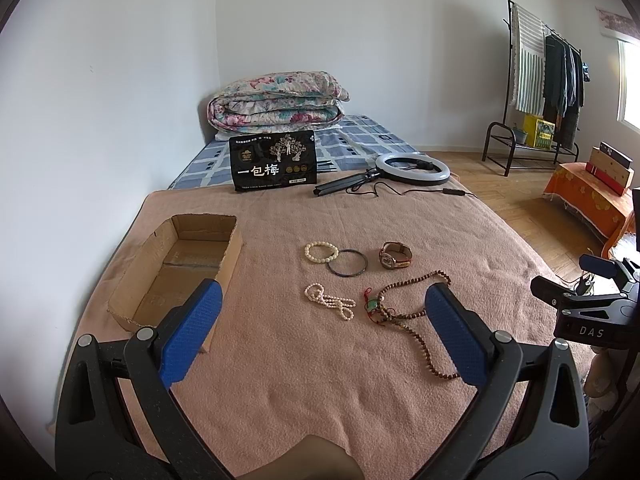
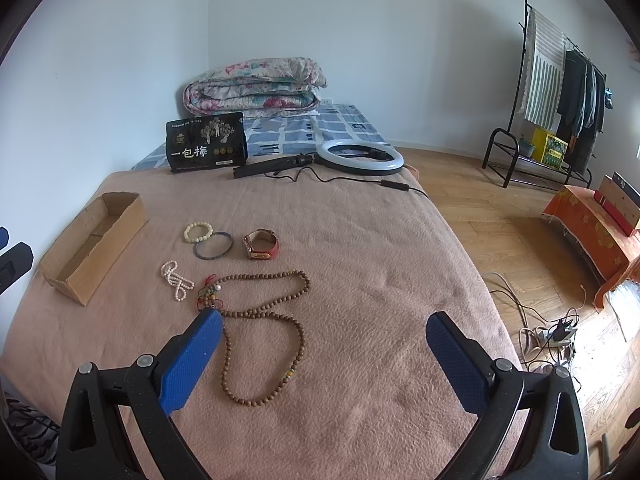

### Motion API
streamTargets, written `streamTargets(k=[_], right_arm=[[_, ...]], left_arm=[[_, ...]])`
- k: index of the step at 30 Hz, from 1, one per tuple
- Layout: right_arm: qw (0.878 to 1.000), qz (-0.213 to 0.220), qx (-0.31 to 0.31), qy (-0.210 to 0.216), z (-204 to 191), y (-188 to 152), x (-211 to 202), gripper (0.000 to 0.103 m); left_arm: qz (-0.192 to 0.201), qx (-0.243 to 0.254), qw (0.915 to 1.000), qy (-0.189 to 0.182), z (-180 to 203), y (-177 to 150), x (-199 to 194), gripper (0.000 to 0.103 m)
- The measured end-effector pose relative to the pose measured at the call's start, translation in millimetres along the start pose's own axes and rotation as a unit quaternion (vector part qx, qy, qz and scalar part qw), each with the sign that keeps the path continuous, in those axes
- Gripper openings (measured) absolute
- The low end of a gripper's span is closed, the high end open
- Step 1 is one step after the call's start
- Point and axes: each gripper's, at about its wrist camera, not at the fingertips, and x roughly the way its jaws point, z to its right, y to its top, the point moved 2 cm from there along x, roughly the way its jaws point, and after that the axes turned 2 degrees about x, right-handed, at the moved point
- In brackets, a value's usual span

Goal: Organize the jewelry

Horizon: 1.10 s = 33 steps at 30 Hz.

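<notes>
Five pieces of jewelry lay on a pink fleece blanket [image 1: 360,380] spread over the bed, all loose, none in the box. At 12 o'clock of the cluster: a cream bead bracelet [image 1: 321,252] touching a dark, smooth bangle [image 1: 347,263], and just to their 3 o'clock a watch [image 1: 395,255] with a red and tan strap, resting on its side. Nearer the cameras: a white pearl strand [image 1: 330,301], bunched in loops, and a long brown wooden bead necklace [image 2: 264,320] with a small green and red charm cluster, sprawled in open curves.

Cardboard box [image 1: 180,272] at 9 o'clock of the jewelry, open-topped, rough cut rim, nothing visible inside. It sat near the blanket's left edge, by the white wall.

Left tongs [image 1: 320,332] spread wide, blue textured pads [image 1: 192,332], nothing between them; they hung above the blanket short of the pearl strand. Right tongs [image 2: 324,356] also wide and holding nothing; the left pad tip overlapped the necklace's charm end in the right wrist view, contact not clear.

Blanket mostly bare at 3 o'clock of the jewelry, out to the bed's rounded edge, then wood floor [image 2: 500,220].

At 12 o'clock, far end: black snack bag [image 1: 274,165] standing upright, ring light [image 1: 412,168] lying flat with its folded stand and cord, folded floral quilt [image 1: 276,100] on a blue checked sheet. Clothes rack [image 1: 552,80] against the far wall at 2 o'clock.
</notes>
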Motion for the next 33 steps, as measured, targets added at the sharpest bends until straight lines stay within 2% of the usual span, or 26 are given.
streamTargets(k=[33], right_arm=[[1.000, -0.026, 0.005, 0.012, -1.4, 0.6, 11.3, 0.103]], left_arm=[[-0.008, -0.006, 1.0000, 0.002, -4.2, 7.0, 0.0, 0.103]])
